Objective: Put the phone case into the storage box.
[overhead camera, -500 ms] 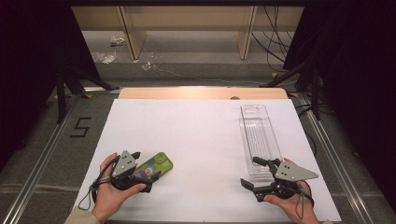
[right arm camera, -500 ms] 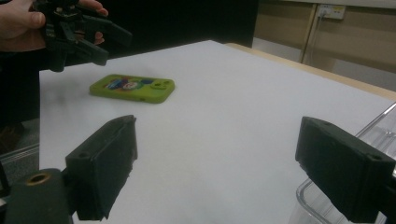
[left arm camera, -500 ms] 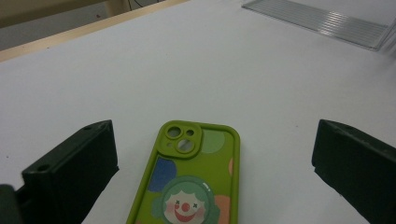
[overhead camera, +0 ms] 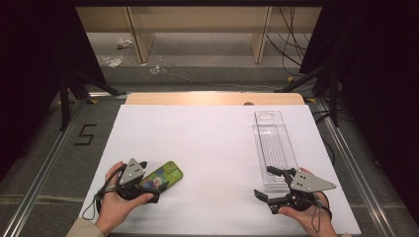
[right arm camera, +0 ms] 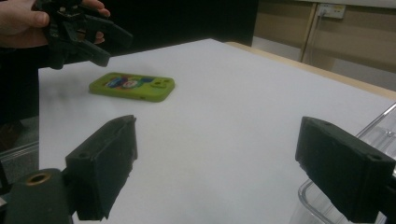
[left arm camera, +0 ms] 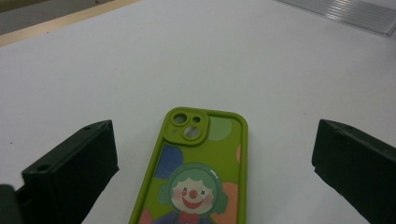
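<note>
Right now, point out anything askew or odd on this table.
Nothing looks damaged or spilled. The green phone case lies flat, picture side up, but slanted to the white mat's edges, between the left gripper's open fingers. The clear tray lies nearly square, empty.

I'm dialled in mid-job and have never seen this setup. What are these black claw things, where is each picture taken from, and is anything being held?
A person holds a two-jaw gripper in each hand. The high view looks down on the white table sheet: the left gripper is at its left, the right gripper at its right. The other two pictures come from cameras riding on each gripper, looking along its black jaws. On the sheet lie a green phone case with a clown picture, camera cutouts facing up, and a clear plastic tray. The left jaws stand open on either side of the case without touching it. The right jaws are open too, beside the tray's near end. Nothing is held.
</note>
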The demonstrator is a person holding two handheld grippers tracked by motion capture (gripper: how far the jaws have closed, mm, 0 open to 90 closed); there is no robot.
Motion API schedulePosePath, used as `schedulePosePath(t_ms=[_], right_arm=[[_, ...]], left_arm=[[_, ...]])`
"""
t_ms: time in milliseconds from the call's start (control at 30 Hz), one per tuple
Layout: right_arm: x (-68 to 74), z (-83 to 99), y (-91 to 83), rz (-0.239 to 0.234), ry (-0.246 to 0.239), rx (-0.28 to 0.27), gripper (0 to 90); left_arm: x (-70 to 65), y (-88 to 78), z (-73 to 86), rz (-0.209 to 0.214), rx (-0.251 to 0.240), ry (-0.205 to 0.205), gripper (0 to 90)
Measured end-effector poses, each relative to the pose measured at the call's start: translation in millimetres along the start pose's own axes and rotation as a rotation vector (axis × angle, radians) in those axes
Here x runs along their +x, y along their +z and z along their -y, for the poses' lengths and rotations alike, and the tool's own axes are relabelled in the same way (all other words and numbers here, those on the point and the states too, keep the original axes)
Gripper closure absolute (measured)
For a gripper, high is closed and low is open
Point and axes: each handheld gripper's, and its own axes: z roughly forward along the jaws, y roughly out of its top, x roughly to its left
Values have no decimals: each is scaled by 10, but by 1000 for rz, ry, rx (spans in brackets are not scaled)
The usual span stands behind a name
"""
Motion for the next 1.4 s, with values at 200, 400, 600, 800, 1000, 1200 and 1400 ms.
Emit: schedulePosePath(t_ms=[200, 400, 600, 800, 1000, 1200, 1400], right_arm=[[-3, 0, 1, 0, 0, -1, 139], [-4, -2, 5, 2, 0, 0, 142], [-2, -4, 5, 2, 1, 0, 142], [2, -7, 6, 1, 0, 0, 145], [1, -9, 4, 1, 3, -2, 146], [2, -13, -1, 8, 3, -3, 144], [1, -12, 0, 10, 2, -3, 145]], left_arm=[[23, 46, 1, 3, 72, 15, 0], [60, 109, -2, 47, 162, 29, 0], [118, 169, -6, 59, 249, 45, 0], [176, 226, 8, 67, 329, 53, 0], [234, 277, -30, 60, 415, 84, 11], [240, 333, -34, 68, 457, 108, 7], [229, 371, -38, 83, 494, 118, 3]])
